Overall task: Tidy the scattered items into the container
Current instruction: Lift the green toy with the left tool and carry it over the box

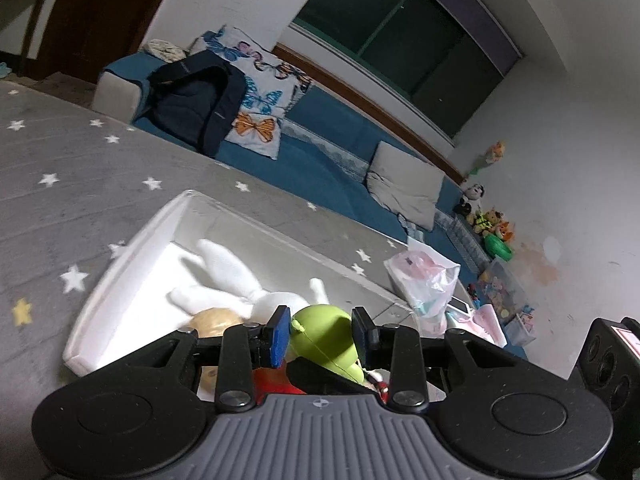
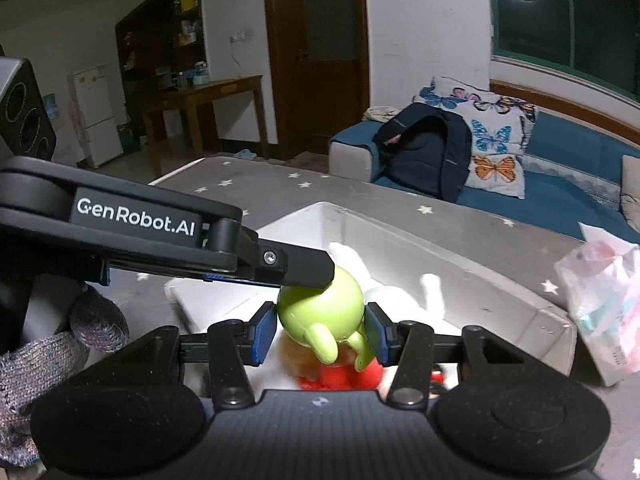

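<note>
A lime green round toy figure (image 1: 326,334) sits between the fingers of both grippers, just above a white box (image 1: 120,276) on the star-patterned bed. My left gripper (image 1: 323,334) has its blue pads against the toy's sides. My right gripper (image 2: 320,334) also has its pads touching the green toy (image 2: 320,312) on both sides; the left gripper's finger (image 2: 296,268) reaches over the toy's top in this view. In the white box (image 2: 452,252) lie a white plush rabbit (image 1: 236,276), a doll with blond hair (image 1: 214,322) and a red item (image 2: 340,376).
A plastic bag with pink packets (image 1: 424,280) lies right of the box. Behind the bed are a blue sofa (image 1: 320,152) with a dark jacket (image 1: 196,100), butterfly cushions (image 1: 260,92) and toys (image 1: 492,224) in the corner. A gloved hand (image 2: 60,352) holds the left gripper.
</note>
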